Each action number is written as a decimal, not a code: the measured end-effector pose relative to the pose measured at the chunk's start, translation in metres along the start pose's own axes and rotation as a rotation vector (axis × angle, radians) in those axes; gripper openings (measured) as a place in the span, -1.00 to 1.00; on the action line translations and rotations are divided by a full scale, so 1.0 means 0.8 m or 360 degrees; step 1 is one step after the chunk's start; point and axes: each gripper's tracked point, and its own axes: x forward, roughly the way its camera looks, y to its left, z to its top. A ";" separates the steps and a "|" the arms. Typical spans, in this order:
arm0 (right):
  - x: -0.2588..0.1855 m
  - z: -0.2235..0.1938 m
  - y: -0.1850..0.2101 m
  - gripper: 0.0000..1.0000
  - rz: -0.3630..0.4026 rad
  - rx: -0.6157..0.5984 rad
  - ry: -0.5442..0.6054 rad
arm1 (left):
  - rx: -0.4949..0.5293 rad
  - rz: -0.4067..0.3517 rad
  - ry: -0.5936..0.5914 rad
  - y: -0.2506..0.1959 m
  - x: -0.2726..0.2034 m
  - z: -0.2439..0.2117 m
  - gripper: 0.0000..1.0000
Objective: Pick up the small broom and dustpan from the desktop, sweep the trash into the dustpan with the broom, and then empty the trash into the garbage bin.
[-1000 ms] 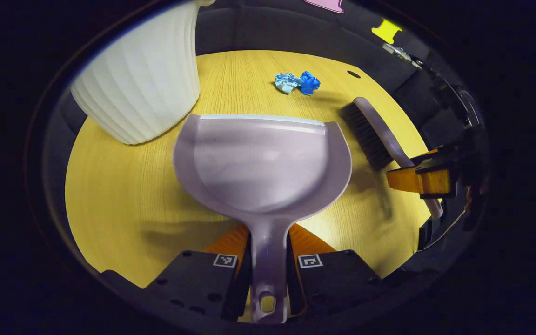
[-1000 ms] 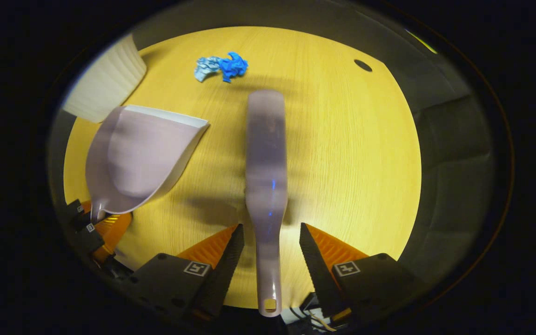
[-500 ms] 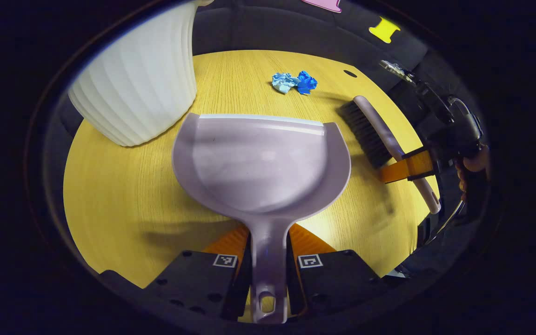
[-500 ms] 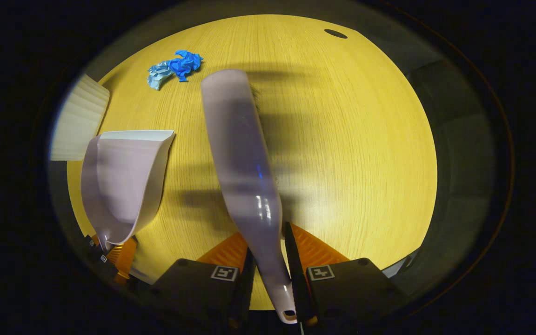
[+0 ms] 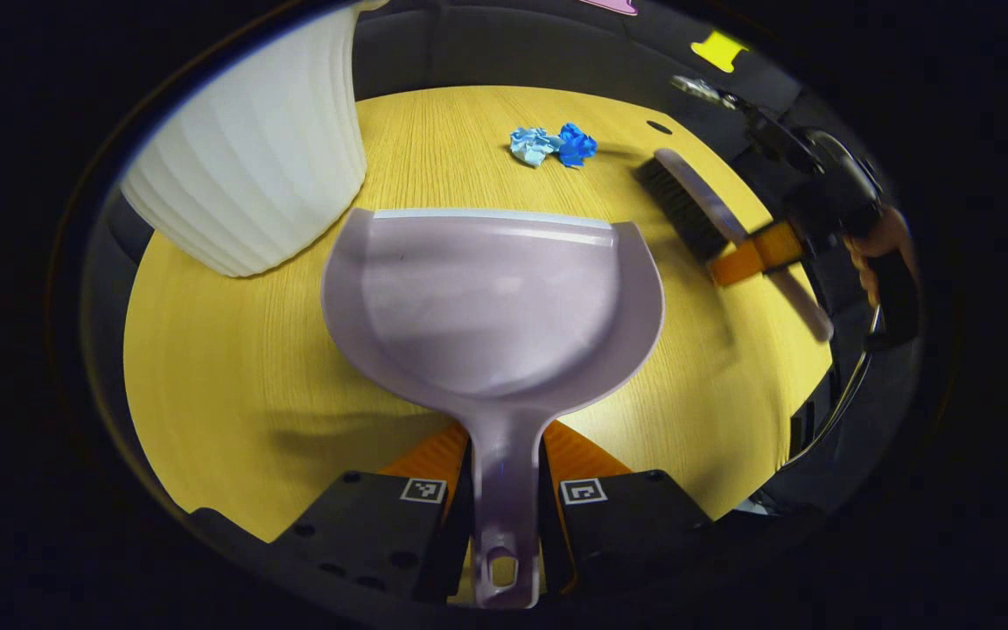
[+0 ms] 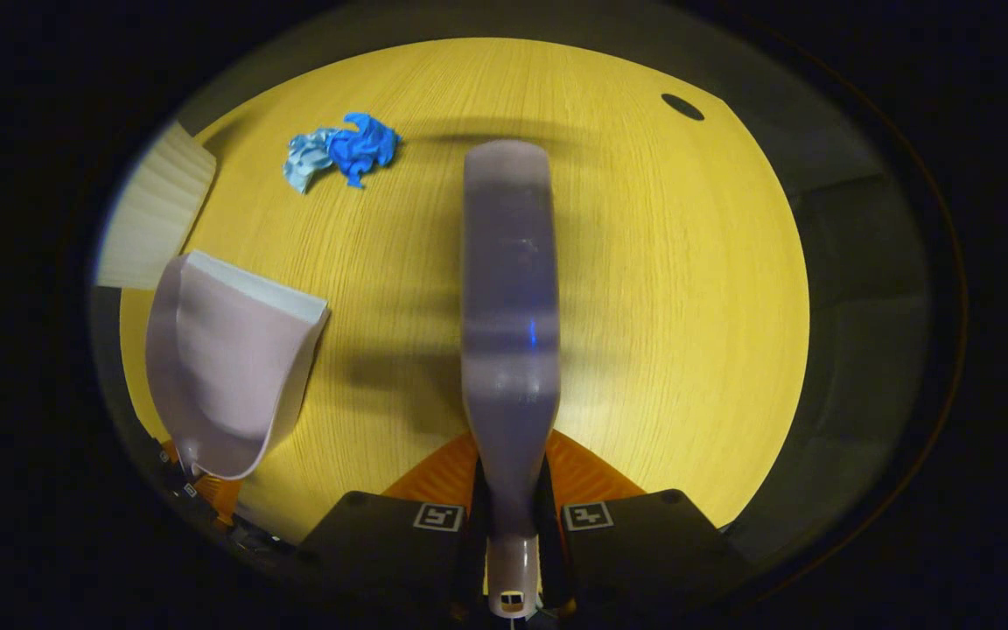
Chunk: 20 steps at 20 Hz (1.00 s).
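1. Left gripper (image 5: 504, 490) at bottom of left gripper view, both fingers pinching dustpan (image 5: 491, 306) handle; handle end with hang hole poking back between fingers.
2. Dustpan pan wide, pale lilac, mouth pointing away toward trash (image 5: 554, 145); whether touching desk (image 5: 233, 367) or held just above, cannot tell. Seen also in right gripper view at left (image 6: 224, 367), tilted, left gripper (image 6: 198, 486) at its handle.
3. Trash: two crumpled paper bits, light blue and darker blue, touching each other, lying on desk beyond dustpan lip, well apart from it. In right gripper view (image 6: 342, 157) at upper left, beside broom tip but apart.
4. Right gripper (image 6: 511, 525) at bottom of right gripper view, fingers pressed onto broom (image 6: 508, 289) handle; broom back running straight forward over desk (image 6: 688, 289), blurred.
5. In left gripper view, broom (image 5: 701, 214) at right, dark bristles facing down-left, looks raised off desk; right gripper (image 5: 753, 254) clamped mid-handle, hand (image 5: 885, 245) behind it.
6. Bin (image 5: 250, 157): white, ribbed, standing on desk at far left, just beside dustpan's left corner; edge of it in right gripper view (image 6: 154, 219) at left.
7. Small dark hole (image 6: 682, 106) in desk at far right corner.
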 end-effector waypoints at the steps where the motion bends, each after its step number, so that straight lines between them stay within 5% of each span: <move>1: -0.001 0.024 -0.005 -0.46 -0.0001 -0.0046 -0.0032 | 0.0012 0.0009 0.0011 0.001 -0.001 -0.002 -0.38; 6: -0.012 0.166 -0.029 -0.47 -0.0179 -0.0424 -0.0200 | 0.0009 0.0014 0.0048 0.008 -0.005 -0.010 -0.38; 10: 0.004 0.207 0.006 -0.47 -0.0101 -0.0630 -0.0176 | 0.0006 0.0019 0.0067 0.009 -0.004 -0.009 -0.36; 20: 0.008 0.153 0.074 -0.48 -0.0083 -0.1539 -0.0004 | 0.0005 0.0024 0.0081 0.009 -0.007 -0.010 -0.40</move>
